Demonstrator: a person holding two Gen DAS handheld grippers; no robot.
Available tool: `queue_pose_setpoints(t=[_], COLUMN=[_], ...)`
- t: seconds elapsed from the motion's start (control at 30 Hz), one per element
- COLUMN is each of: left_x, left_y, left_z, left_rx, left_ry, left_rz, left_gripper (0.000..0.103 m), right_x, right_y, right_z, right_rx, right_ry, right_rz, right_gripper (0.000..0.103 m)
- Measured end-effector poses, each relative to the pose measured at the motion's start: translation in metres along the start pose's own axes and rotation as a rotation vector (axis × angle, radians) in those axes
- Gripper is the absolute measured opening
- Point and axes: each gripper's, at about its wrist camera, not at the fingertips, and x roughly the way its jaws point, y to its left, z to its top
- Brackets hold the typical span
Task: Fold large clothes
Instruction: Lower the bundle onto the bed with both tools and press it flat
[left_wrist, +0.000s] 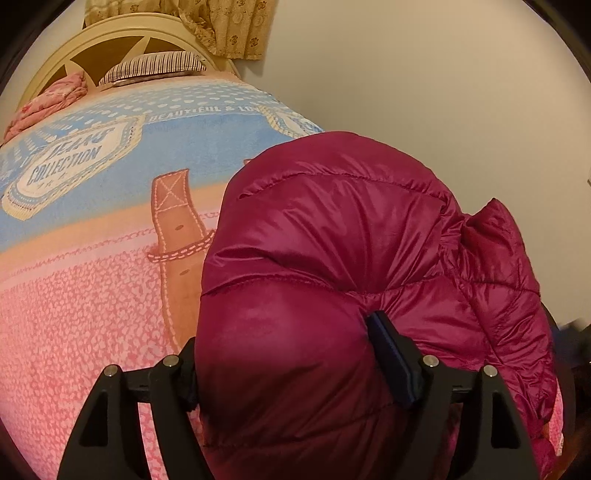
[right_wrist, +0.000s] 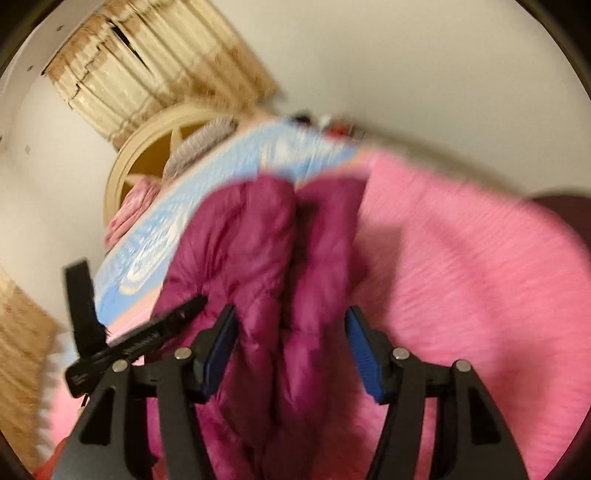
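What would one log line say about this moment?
item: puffy magenta jacket on bed blanket | left tool: bulging jacket fabric between fingers | right tool: open, jacket between fingers | fold: unfinished

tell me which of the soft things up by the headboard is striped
The flat pillow lying against the cream headboard has thin dark stripes; the bundle left of it is pink with a floral print.

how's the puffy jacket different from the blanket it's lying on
The jacket is one solid magenta; the blanket is printed in pink and blue with lettering and a belt picture. The jacket's shell is shiny and quilted into puffy sections; the blanket looks matte and fuzzy. The jacket is bunched into a mound; the blanket lies spread flat. Both are soft fabric on the bed.
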Motion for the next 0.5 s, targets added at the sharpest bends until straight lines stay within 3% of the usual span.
queue_pose_setpoints(t=[0.1,0.17,0.23,0.3,0.5], left_x=[-0.007,-0.012,-0.014,-0.016,-0.016], left_y=[-0.013,-0.021,-0.025,-0.028,-0.032], left_z=[-0.005,-0.009,-0.011,-0.013,-0.017], left_rx=[0.045,0.084,0.111,0.136,0.157], left_ry=[-0.012,-0.02,-0.026,-0.034,-0.047], left_rz=[0.044,0.075,0.097,0.118,0.138], left_gripper=[0.079,0.079,0.079,0.079,0.081], right_x=[-0.02,-0.01,0.01,0.031,0.075], right_y=[0.017,0.035,0.042,0.044,0.02], right_z=[0.01,0.019,0.028,0.032,0.027], right_rx=[-0.067,-0.112,-0.118,-0.107,-0.083], right_ry=[-0.076,-0.056,-0.033,-0.009,0.074], right_rz=[-0.051,-0.075,-0.059,-0.062,-0.183], right_gripper=[0.05,0.03,0.022,0.022,0.019])
